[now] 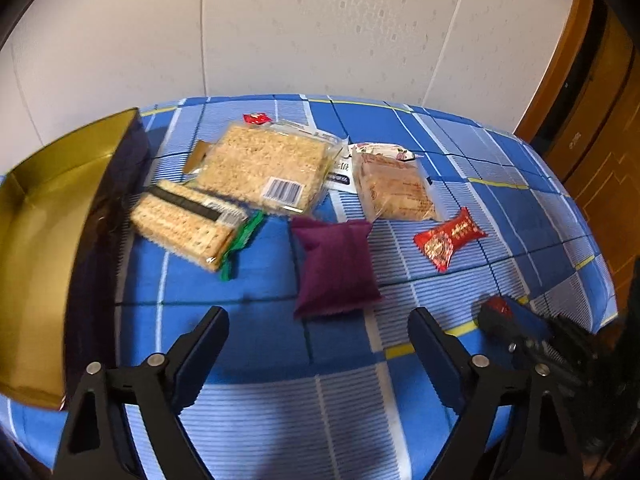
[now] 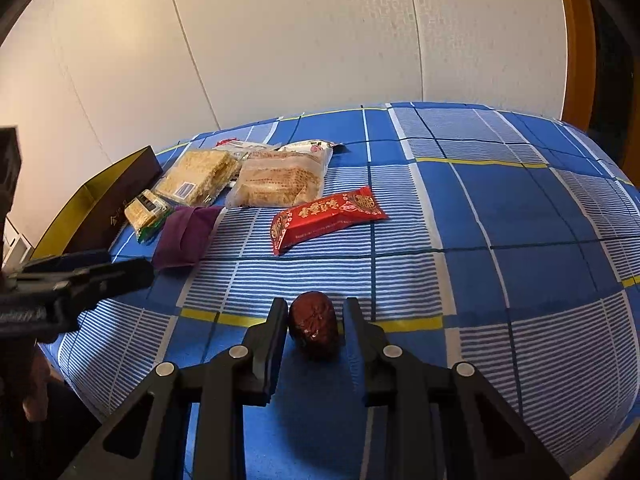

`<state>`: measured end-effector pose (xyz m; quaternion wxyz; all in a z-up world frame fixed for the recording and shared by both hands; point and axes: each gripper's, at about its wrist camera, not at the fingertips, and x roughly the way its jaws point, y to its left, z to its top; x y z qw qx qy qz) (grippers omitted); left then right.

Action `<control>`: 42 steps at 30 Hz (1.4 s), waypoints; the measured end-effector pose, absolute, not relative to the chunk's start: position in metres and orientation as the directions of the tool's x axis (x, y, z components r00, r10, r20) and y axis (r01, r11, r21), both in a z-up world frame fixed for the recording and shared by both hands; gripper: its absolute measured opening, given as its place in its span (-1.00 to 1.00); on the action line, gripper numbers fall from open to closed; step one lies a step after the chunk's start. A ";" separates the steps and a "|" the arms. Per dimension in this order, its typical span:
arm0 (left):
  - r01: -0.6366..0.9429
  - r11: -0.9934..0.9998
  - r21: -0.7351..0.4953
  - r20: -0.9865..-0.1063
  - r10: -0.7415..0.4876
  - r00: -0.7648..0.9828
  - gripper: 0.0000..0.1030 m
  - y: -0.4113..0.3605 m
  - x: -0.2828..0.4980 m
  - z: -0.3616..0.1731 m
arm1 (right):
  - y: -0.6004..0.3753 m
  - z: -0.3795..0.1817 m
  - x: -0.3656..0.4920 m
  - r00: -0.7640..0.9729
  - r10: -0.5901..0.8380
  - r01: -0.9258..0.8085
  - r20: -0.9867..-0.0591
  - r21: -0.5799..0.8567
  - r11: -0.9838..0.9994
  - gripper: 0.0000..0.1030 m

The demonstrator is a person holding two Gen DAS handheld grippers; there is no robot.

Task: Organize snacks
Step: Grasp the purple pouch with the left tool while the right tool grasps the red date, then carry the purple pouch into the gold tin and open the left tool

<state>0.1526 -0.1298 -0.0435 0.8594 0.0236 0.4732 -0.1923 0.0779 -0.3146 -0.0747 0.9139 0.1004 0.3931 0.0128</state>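
My right gripper (image 2: 316, 326) clamps red date (image 2: 314, 330), long axis along fingers; box (image 1: 48, 216) lies far left. Left gripper (image 1: 318, 340) gapes empty, purple pouch (image 1: 336, 266) dead ahead.

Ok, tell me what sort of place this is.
Probably a room in a home, set up for sorting snacks: a table under a blue checked cloth, wallpapered walls and a wooden door at the right.
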 end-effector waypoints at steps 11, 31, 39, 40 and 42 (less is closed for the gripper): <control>0.321 0.936 -0.144 -0.854 -0.282 0.437 0.49 -0.141 0.185 -0.055 | -0.316 -0.075 0.077 0.697 0.106 0.050 -0.709 0.195 0.979 -0.44; 0.336 0.939 -0.067 -0.818 -0.245 0.521 -0.02 -0.135 0.180 -0.061 | -0.310 -0.075 0.079 0.706 0.064 0.057 -0.705 0.147 0.987 -0.44; 0.313 0.946 -0.083 -0.810 -0.247 0.531 -0.15 -0.126 0.175 -0.057 | -0.309 -0.075 0.078 0.710 0.055 0.060 -0.702 0.139 0.989 -0.44; 0.309 0.947 -0.086 -0.810 -0.247 0.531 -0.15 -0.124 0.174 -0.056 | -0.308 -0.075 0.079 0.710 0.050 0.061 -0.702 0.132 0.989 -0.44; 0.300 0.949 -0.093 -0.807 -0.248 0.536 -0.15 -0.120 0.173 -0.055 | -0.308 -0.075 0.078 0.711 0.045 0.060 -0.701 0.124 0.991 -0.44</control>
